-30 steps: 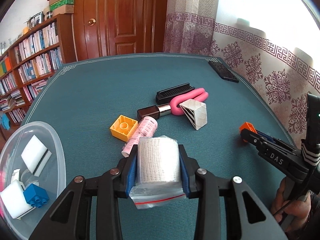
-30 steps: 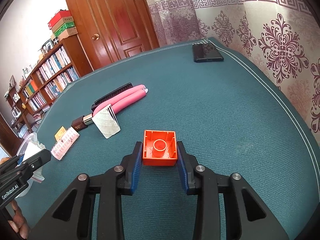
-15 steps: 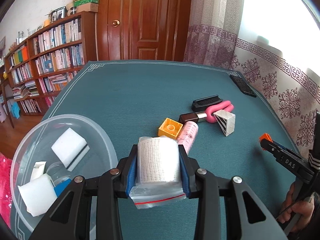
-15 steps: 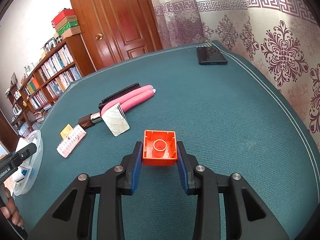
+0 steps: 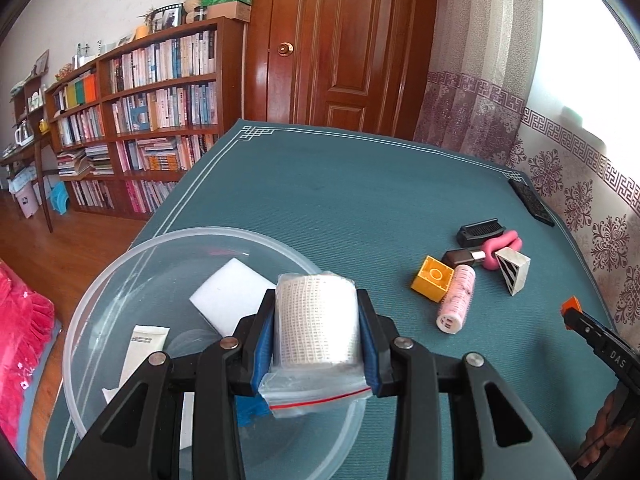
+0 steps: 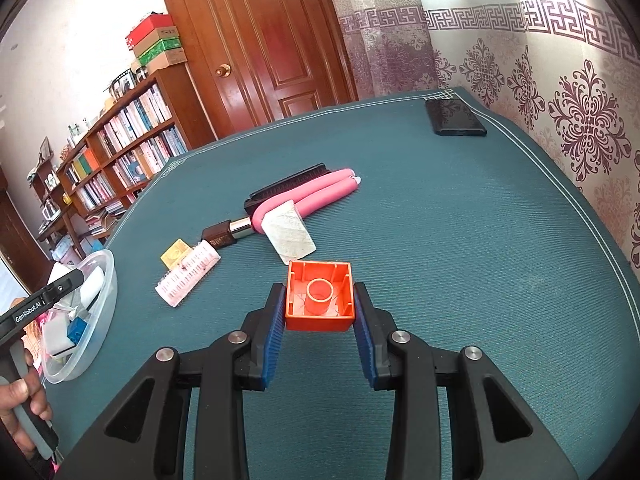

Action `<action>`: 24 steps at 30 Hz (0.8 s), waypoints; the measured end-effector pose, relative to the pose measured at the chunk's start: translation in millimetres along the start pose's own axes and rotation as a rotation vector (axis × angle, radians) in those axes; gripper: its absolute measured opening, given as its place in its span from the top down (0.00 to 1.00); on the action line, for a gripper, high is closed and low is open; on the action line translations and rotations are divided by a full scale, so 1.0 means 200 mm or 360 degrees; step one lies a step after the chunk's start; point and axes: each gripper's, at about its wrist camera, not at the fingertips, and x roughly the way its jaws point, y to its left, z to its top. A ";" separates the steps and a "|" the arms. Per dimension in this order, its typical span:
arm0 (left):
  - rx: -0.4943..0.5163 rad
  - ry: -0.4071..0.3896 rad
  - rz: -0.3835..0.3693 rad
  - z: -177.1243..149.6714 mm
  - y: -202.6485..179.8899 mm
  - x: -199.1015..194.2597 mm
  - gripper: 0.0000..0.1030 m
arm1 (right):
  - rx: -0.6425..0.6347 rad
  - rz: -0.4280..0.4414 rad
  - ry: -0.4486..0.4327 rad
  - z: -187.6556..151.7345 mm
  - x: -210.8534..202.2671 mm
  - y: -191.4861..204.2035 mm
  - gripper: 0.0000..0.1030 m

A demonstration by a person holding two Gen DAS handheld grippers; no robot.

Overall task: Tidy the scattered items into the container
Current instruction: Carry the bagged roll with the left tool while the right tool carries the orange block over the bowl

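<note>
The left wrist view looks along its fingers, close above the clear bowl (image 5: 120, 280) at the table's (image 5: 360, 200) edge, facing the door (image 5: 340, 40). The right wrist view sits low over the table's middle, facing the same door (from farther right). Both share the pink roller (image 5: 456, 300) (image 6: 188, 276) and bookshelf (image 5: 140, 120) (image 6: 120, 148).
</note>
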 end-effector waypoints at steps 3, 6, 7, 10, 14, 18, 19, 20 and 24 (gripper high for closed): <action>-0.0029 -0.0006 0.0026 0.01 0.06 0.00 0.60 | -0.0001 0.0025 0.0002 0.00 0.00 0.05 0.66; -0.0046 -0.0010 0.0046 0.01 0.12 0.00 0.60 | -0.0006 0.0053 0.0003 0.01 0.01 0.10 0.65; -0.0050 -0.0011 0.0050 0.01 0.13 0.00 0.60 | -0.0011 0.0063 0.0004 0.01 0.02 0.13 0.65; -0.0059 -0.0012 0.0056 0.01 0.18 0.01 0.60 | -0.0034 0.0102 0.0011 0.02 0.03 0.21 0.66; -0.0066 -0.0017 0.0066 0.01 0.23 0.01 0.60 | -0.0079 0.0163 0.0018 0.03 0.06 0.34 0.66; -0.0085 -0.0024 0.0071 0.02 0.29 0.01 0.60 | -0.0117 0.0230 0.0028 0.04 0.09 0.48 0.66; -0.0090 -0.0027 0.0074 0.02 0.31 0.00 0.60 | -0.0126 0.0246 0.0032 0.04 0.09 0.51 0.66; -0.0095 -0.0029 0.0077 0.02 0.32 0.00 0.60 | -0.0136 0.0262 0.0036 0.04 0.10 0.55 0.65; -0.0124 -0.0028 0.0085 0.02 0.38 0.00 0.60 | -0.0189 0.0322 0.0051 0.03 0.13 0.68 0.65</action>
